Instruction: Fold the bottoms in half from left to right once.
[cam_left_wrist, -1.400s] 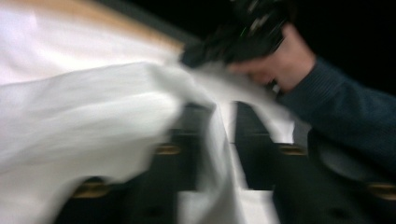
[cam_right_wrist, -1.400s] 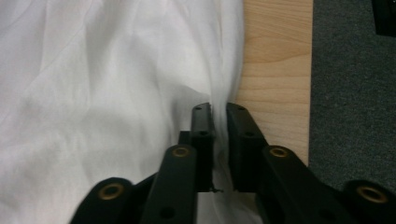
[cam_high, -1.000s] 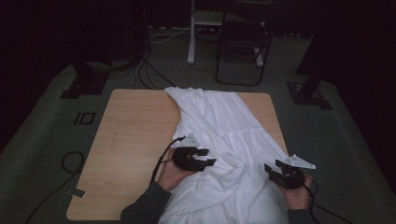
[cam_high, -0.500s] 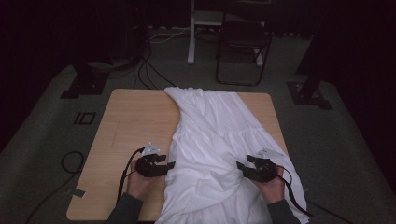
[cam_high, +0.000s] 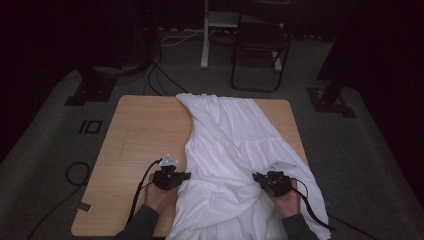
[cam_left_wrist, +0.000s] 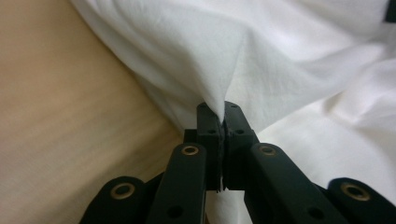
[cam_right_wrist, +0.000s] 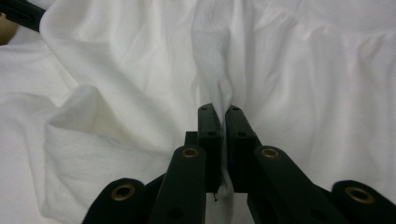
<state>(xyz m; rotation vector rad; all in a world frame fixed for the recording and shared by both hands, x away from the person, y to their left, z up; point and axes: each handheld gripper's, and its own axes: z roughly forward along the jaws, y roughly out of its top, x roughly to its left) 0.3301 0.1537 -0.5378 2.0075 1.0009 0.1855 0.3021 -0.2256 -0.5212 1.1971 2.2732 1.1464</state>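
Note:
A white garment (cam_high: 235, 145) lies crumpled from the wooden table's (cam_high: 140, 135) far middle to its near right edge and hangs over it. My left gripper (cam_high: 186, 176) sits at the cloth's left edge. Its jaws have just closed and pinch a peaked fold of the white garment (cam_left_wrist: 233, 60) between the pads (cam_left_wrist: 208, 122). My right gripper (cam_high: 256, 176) rests on the cloth near the right side. Its jaws have just closed too, and a ridge of the white garment (cam_right_wrist: 215, 88) runs down into them. Both point inward toward each other.
The table's left half is bare wood (cam_left_wrist: 60, 107). Beyond the table stand a dark folding chair (cam_high: 260, 45), a white pole (cam_high: 205, 35) and black stand bases (cam_high: 92, 90) on grey carpet. Cables (cam_high: 75, 172) trail over the floor at the left.
Both hands moved outward from the garment's middle to its sides, the left one also sinking to the table. Both sets of jaws have shut on cloth.

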